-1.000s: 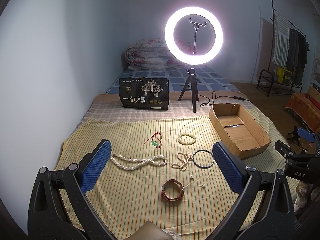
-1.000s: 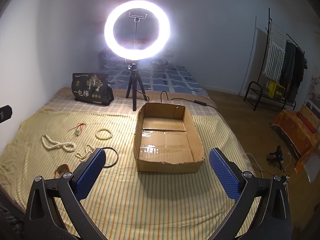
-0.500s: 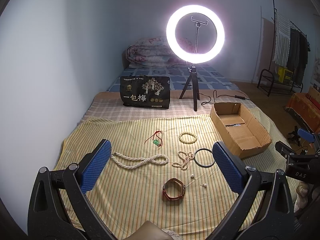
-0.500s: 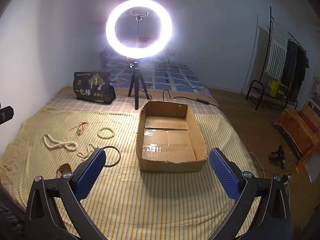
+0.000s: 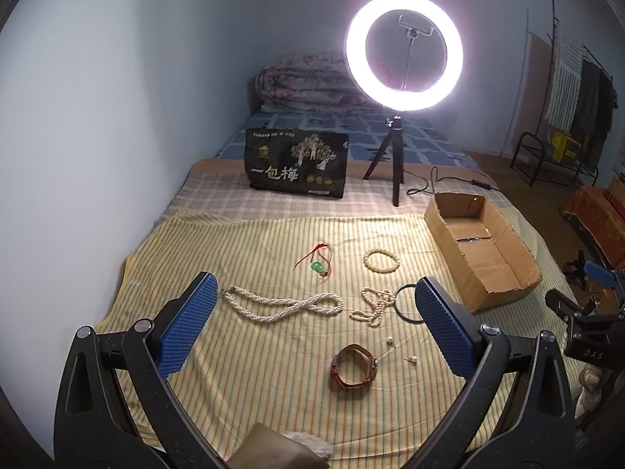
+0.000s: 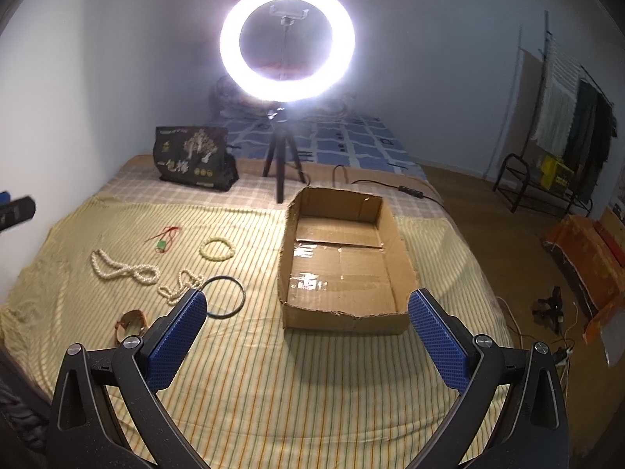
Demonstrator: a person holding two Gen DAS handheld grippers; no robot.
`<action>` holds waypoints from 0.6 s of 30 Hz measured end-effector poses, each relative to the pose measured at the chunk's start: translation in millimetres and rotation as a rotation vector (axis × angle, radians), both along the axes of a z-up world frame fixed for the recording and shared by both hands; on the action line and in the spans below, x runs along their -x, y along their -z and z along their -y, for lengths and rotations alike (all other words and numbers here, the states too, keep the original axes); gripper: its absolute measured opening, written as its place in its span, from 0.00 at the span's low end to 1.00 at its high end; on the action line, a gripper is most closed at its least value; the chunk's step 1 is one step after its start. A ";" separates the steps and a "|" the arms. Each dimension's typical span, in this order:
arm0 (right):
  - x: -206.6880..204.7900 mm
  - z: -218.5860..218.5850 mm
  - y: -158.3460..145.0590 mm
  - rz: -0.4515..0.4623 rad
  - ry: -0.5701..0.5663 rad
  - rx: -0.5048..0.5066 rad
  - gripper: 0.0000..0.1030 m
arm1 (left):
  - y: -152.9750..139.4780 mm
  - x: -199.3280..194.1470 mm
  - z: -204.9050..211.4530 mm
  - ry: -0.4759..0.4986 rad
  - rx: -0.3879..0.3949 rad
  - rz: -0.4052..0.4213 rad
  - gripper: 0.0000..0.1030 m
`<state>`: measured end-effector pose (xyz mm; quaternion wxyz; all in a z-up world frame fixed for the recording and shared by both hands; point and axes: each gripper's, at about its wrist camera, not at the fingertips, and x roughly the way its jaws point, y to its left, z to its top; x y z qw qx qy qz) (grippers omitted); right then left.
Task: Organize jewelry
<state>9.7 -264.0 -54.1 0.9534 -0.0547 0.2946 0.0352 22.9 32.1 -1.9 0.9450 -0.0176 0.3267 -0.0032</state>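
Jewelry spread on striped yellow bedsheet [image 5: 242, 242]: long pearl necklace [image 5: 283, 305], small pearl strand [image 5: 373, 305], black bangle [image 6: 223, 296], bead bracelet [image 5: 381, 261], green pendant on red cord [image 5: 319, 264], red-strapped watch [image 5: 353, 367], two pearl earrings [image 5: 400, 349]. Cardboard box [image 6: 343, 262] just right of bangle, holding no jewelry; ring light [image 5: 403, 52] lit behind. Left gripper [image 5: 312, 324] spread wide above watch, grasping nothing; right gripper [image 6: 306, 336] likewise released, above sheet near box's front wall.
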 end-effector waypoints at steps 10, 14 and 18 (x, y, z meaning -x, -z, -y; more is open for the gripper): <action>-20.1 -17.1 28.1 -0.094 -0.151 0.004 0.99 | 29.8 -22.0 -18.2 0.029 0.037 -0.146 1.00; -25.1 -33.5 34.3 -0.102 -0.246 0.052 0.99 | 37.8 -25.6 -23.8 0.032 0.076 -0.160 1.00; -31.6 -57.4 42.1 -0.135 -0.351 0.134 0.99 | 69.3 -34.8 -30.6 0.015 0.160 -0.271 0.81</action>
